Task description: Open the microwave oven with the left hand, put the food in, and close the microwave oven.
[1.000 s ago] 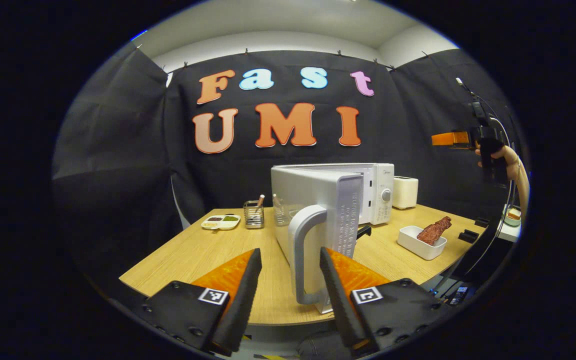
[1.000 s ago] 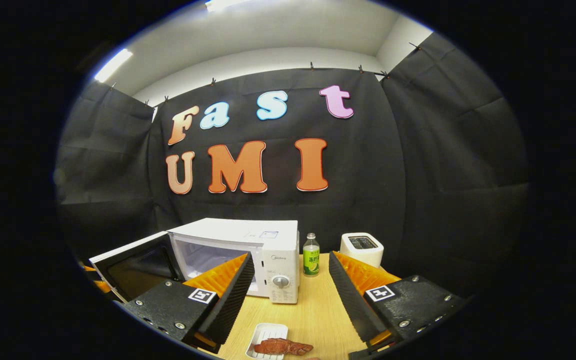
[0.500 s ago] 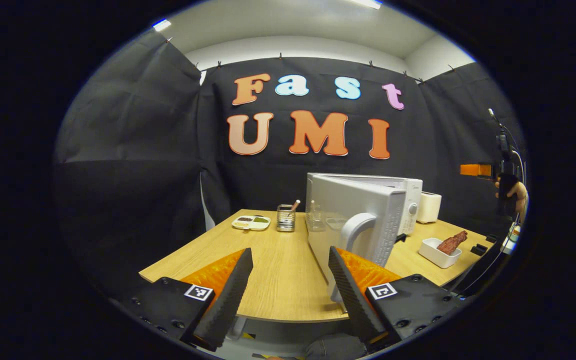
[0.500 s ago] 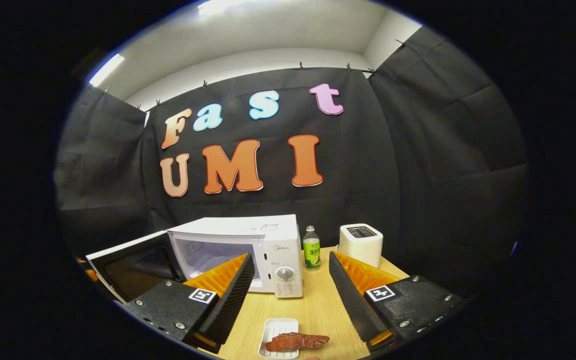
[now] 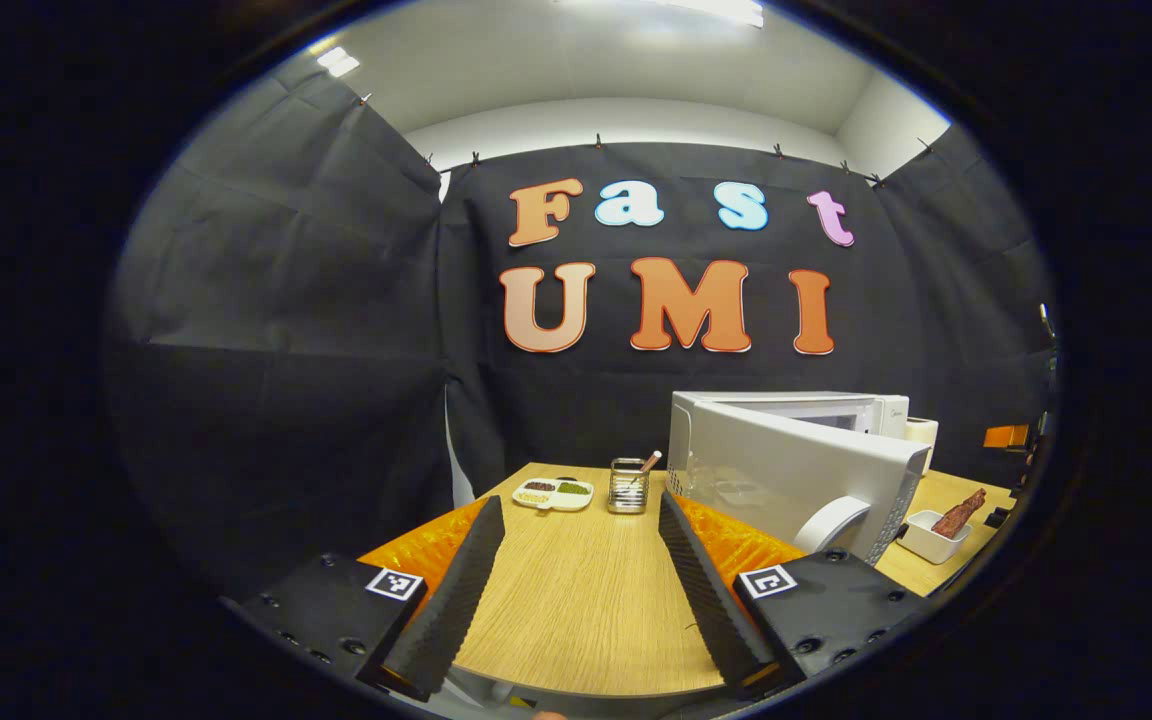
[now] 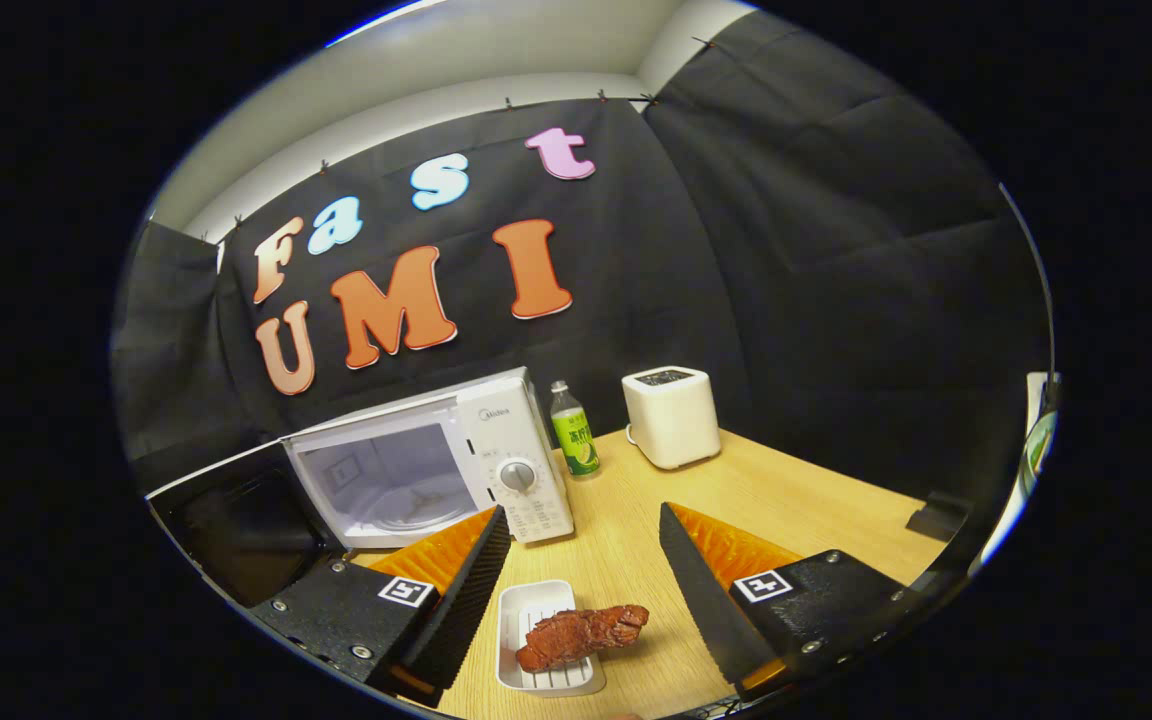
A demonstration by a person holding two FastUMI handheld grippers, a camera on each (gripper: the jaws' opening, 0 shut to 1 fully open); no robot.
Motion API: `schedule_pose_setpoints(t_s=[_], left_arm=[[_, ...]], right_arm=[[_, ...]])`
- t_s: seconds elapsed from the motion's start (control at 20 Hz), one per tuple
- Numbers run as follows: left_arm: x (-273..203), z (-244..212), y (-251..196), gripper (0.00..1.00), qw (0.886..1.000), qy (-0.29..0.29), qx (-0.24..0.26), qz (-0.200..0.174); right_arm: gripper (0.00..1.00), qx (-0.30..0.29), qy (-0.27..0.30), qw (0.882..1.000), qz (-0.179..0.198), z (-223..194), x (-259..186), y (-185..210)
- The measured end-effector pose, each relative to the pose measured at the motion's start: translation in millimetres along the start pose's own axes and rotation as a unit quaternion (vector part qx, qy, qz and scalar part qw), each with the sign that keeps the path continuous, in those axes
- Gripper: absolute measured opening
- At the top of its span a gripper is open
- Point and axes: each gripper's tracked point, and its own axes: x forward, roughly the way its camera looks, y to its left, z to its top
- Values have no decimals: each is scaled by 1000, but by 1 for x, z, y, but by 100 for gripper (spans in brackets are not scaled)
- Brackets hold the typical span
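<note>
My right gripper [image 6: 581, 585], jaws spread, hangs above the meat [image 6: 581, 634] before the microwave [image 6: 436, 465]; left gripper [image 5: 581, 590] released beside its door [image 5: 796, 480].

Lighting: overhead only. Your left gripper view catches ceiling strip lights [image 5: 706, 8] at the top edge, blown out to white w/ no detail. Table [image 5: 576, 600] is evenly lit and bright, wood grain sharp; shadows under objects soft and short. Black cloth walls soak up light, folds barely readable. Your right gripper view is tilted, w/ mild sheen on the microwave [image 6: 436, 470] front. Heavy fisheye bending near the rims in both; straight edges curve there. Centre focus good, no motion blur seen. Far-edge items small and soft.
</note>
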Motion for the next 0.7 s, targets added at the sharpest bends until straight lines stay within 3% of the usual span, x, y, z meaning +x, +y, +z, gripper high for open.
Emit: schedule_pose_setpoints(t_s=[0.2, 0.35, 0.45, 0.65, 0.7], left_arm=[[7, -10, 7, 96, 1000, 16, 5, 6], [11, -9, 0, 97, 1000, 16, -8, -4], [12, -16, -1, 99, 1000, 21, -11, -9], [14, -22, 5, 99, 999, 31, -24, -5], [13, -22, 3, 96, 999, 29, -26, -7]], right_arm=[[95, 68, 34, 997, -34, -43, 4, -18], [95, 135, 64, 988, -48, -65, 6, -21], [89, 175, 65, 981, -44, -68, 6, -17], [58, 204, 73, 975, -45, -78, 7, -11], [43, 219, 60, 973, -41, -71, 7, -11]])
